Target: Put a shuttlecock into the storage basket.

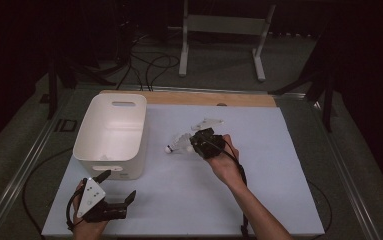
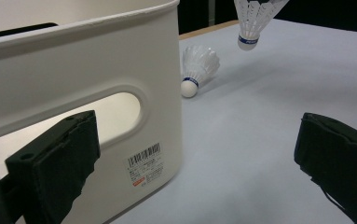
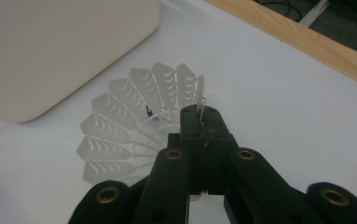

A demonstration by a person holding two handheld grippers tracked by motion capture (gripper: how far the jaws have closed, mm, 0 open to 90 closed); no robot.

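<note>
A white feather shuttlecock (image 3: 134, 126) hangs from my right gripper (image 3: 199, 114), which is shut on the rim of its skirt. In the high view that gripper (image 1: 193, 143) is near the middle of the table, with the shuttlecock (image 1: 180, 142) pointing left towards the bin. From the left gripper view the held shuttlecock (image 2: 255, 18) hangs cork down above the surface. A second shuttlecock (image 2: 197, 70) lies on the table beside the bin's corner. My left gripper (image 1: 118, 185) rests at the front left, open and holding nothing, just in front of the bin (image 2: 73, 60).
The white plastic bin (image 1: 110, 130) with handle slots stands on the left of the pale table cover (image 1: 259, 165). A wooden strip (image 1: 204, 98) runs along the far edge. Beyond it are a white frame (image 1: 224, 25) and floor cables.
</note>
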